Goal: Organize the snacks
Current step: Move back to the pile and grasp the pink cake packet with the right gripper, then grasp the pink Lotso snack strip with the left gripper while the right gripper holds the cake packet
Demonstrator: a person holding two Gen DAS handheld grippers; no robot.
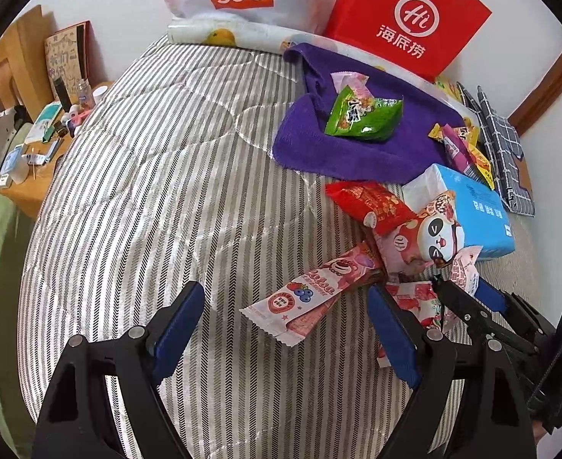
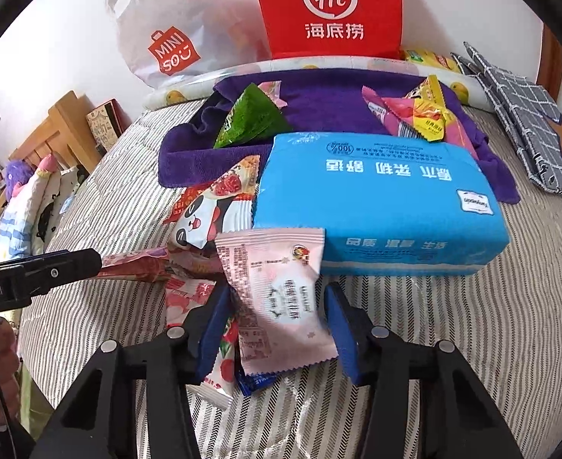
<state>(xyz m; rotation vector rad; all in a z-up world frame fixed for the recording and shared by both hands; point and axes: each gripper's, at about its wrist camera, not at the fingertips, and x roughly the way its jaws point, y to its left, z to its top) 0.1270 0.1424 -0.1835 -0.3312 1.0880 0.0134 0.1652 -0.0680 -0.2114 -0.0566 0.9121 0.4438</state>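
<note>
Left hand-held gripper (image 1: 286, 334) is pointing steeply down over the striped bed cover (image 1: 147, 191), jaws standing wide apart, nothing between the pads; a long pink strawberry bar (image 1: 311, 294) is lying just ahead of it, near its right finger. Right hand-held gripper (image 2: 279, 334) is also tilting down, its blue pads (image 2: 340, 329) sitting either side of a pale pink snack packet (image 2: 281, 298), not clearly pressing on it. More red-and-pink wrappers (image 2: 223, 363) are lying under that packet. Panda packet (image 2: 208, 218) is leaning against the blue tissue pack (image 2: 376, 206) just beyond. Further back, a green packet (image 2: 250, 122) and yellow-pink sachets (image 2: 415, 114) are resting on the purple towel (image 2: 330, 103), in front of the red paper bag (image 2: 330, 7)
</note>
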